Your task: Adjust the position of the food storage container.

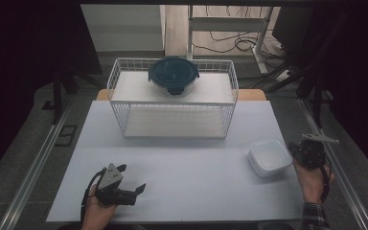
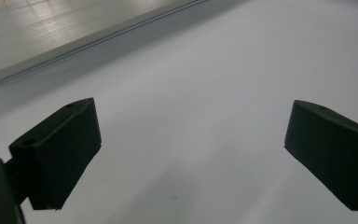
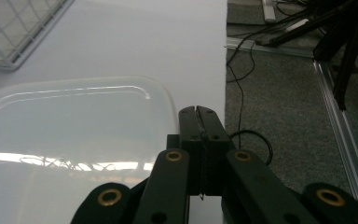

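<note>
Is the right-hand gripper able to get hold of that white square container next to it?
Probably yes. The right gripper sits just beside the white container with nothing between them, but its jaws are shut and would have to open first.

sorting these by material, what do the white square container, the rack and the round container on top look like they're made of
White square container: probably matte translucent plastic, its milky surface showing soft glare. Rack: thin white-coated metal wire, an open grid. Round container: clear body, glass or hard plastic, under a dark teal lid, likely plastic.

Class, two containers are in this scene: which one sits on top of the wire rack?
The round container with the dark teal lid sits there; the white square container rests on the table.
</note>
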The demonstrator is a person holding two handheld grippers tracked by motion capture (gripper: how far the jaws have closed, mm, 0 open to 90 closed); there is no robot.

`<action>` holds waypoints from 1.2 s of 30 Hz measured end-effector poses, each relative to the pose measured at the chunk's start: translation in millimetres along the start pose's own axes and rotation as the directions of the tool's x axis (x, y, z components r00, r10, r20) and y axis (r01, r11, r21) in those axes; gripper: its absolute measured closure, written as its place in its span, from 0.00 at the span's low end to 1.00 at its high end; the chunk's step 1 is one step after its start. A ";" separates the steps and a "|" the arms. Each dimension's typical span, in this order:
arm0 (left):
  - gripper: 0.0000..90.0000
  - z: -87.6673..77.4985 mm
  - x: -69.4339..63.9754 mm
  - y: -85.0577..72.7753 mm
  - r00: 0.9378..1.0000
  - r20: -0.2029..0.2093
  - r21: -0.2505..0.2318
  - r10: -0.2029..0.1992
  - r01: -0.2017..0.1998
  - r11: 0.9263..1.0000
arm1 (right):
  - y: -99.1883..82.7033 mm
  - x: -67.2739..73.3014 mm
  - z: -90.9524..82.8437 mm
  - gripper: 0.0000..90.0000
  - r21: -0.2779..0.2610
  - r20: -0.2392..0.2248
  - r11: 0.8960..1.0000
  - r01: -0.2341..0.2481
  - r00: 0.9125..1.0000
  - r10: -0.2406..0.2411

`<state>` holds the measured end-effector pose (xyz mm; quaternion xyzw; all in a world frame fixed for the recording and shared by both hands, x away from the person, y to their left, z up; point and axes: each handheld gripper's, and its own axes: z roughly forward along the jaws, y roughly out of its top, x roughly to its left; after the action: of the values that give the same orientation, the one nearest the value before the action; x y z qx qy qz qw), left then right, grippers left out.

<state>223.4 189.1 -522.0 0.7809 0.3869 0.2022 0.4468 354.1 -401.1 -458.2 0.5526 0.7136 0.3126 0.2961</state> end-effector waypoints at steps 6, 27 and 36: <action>0.03 -1.5 1.5 0.0 1.000 0.004 -0.013 -0.017 0.017 1.000 | -5.2 -5.9 12.7 0.99 0.037 -0.015 0.999 -0.008 1.000 0.009; 0.04 -0.8 0.3 0.4 1.000 0.009 -0.006 -0.010 0.010 1.000 | -5.1 40.0 8.4 0.99 0.064 -0.185 0.997 0.050 0.982 -0.037; 0.04 -1.1 0.4 0.2 1.000 0.011 -0.003 -0.014 0.014 1.000 | -6.9 72.2 4.1 0.99 0.076 -0.275 0.992 0.100 0.959 -0.076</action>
<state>223.0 189.9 -521.3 0.7784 0.3897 0.1954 0.4517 337.7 -331.7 -471.7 0.4849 0.7845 0.3397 0.1844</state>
